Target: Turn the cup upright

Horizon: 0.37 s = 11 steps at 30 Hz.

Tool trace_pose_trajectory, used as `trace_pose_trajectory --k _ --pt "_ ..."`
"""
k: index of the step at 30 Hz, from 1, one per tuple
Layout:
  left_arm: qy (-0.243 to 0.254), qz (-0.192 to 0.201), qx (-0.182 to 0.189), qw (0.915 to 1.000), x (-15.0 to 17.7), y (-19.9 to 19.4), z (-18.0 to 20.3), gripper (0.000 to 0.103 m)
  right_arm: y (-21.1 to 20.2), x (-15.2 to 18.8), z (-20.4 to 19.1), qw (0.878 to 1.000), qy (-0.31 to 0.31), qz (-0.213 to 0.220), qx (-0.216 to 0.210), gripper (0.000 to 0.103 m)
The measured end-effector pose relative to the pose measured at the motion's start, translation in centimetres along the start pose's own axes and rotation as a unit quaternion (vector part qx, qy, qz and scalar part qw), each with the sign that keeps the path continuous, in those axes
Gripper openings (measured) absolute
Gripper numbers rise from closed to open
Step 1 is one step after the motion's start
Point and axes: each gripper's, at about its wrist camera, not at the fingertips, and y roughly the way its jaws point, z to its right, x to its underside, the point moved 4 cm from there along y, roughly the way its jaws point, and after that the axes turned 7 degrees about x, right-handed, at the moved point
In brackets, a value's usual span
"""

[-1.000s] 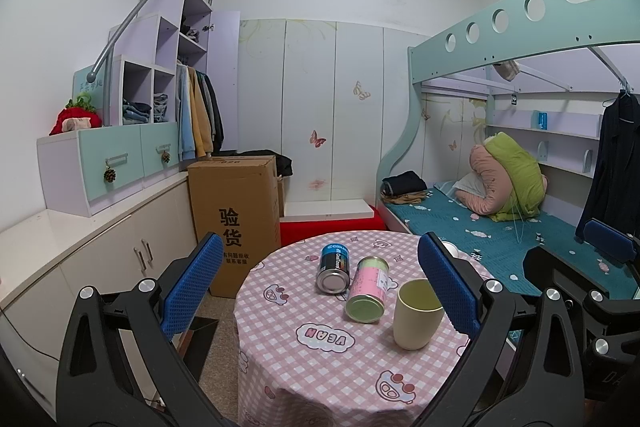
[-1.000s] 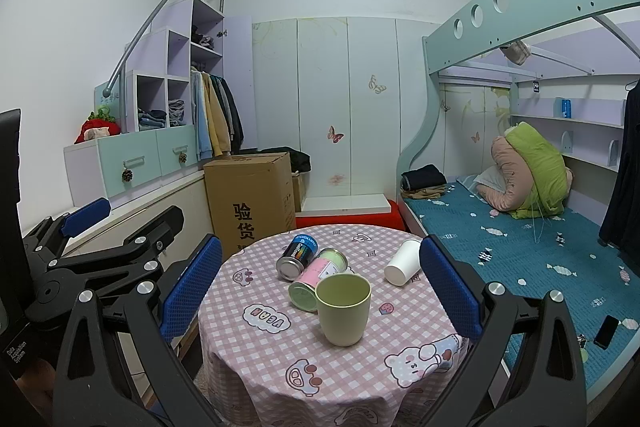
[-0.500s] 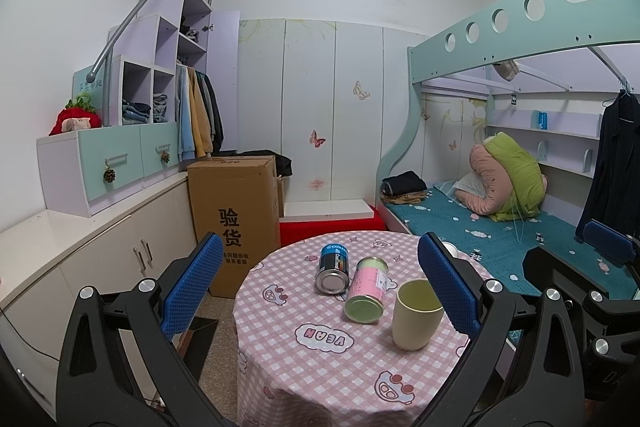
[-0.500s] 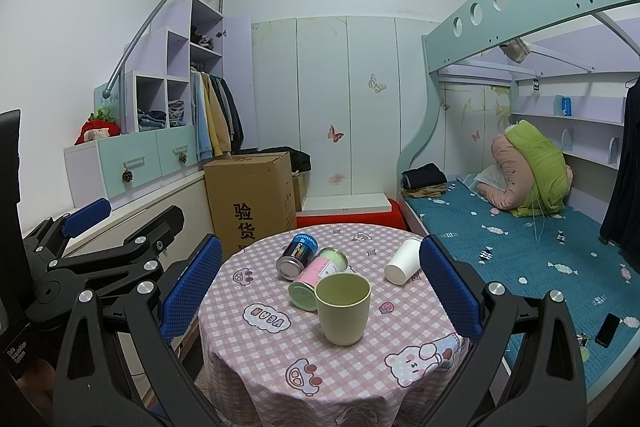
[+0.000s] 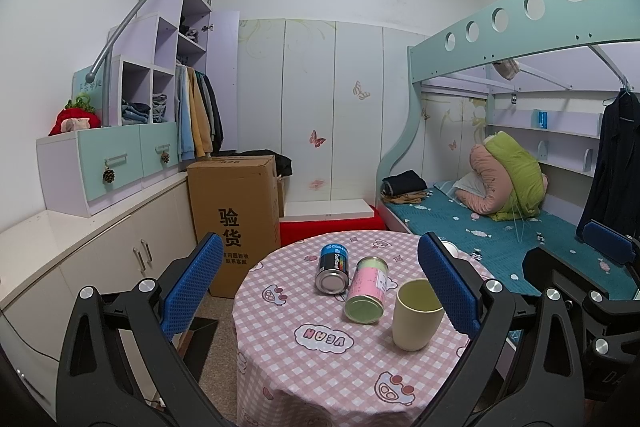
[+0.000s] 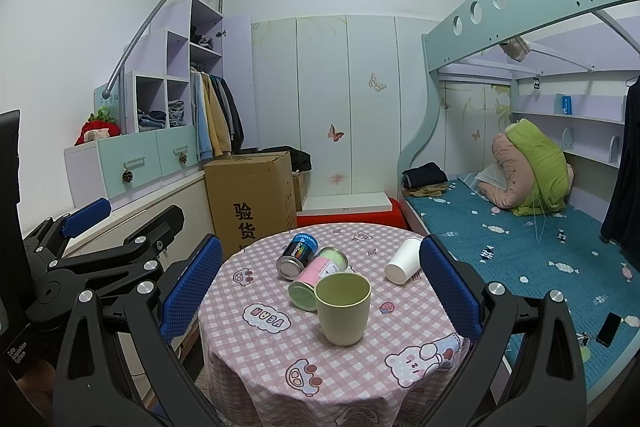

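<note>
A pale green cup (image 6: 343, 309) stands upright on the round table with the pink checked cloth (image 6: 280, 359); it also shows in the left wrist view (image 5: 416, 315). A white paper cup (image 6: 402, 261) lies on its side at the table's far right. My right gripper (image 6: 320, 291) is open and empty, held back from the table with the green cup between its fingers in view. My left gripper (image 5: 320, 291) is open and empty, held back to the left of the table; its right finger (image 5: 444, 283) hides most of the white cup.
A blue can (image 6: 298, 255) and a pink can (image 6: 318, 277) lie on their sides on the table behind the green cup. A cardboard box (image 6: 252, 199) stands left behind the table. A bunk bed (image 6: 520, 227) is to the right, cabinets (image 5: 100, 267) to the left.
</note>
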Motion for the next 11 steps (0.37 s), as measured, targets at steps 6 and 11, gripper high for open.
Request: trace_pose_trajectory --k 6,11 --pt "-0.001 -0.003 -0.001 1.0000 0.29 0.20 0.01 0.098 0.20 0.15 -0.13 1.000 0.000 -0.003 0.001 0.095" --pt "-0.005 -0.008 0.004 0.9999 0.53 0.85 0.12 0.098 0.46 0.34 -0.09 1.000 -0.001 -0.006 0.003 0.095"
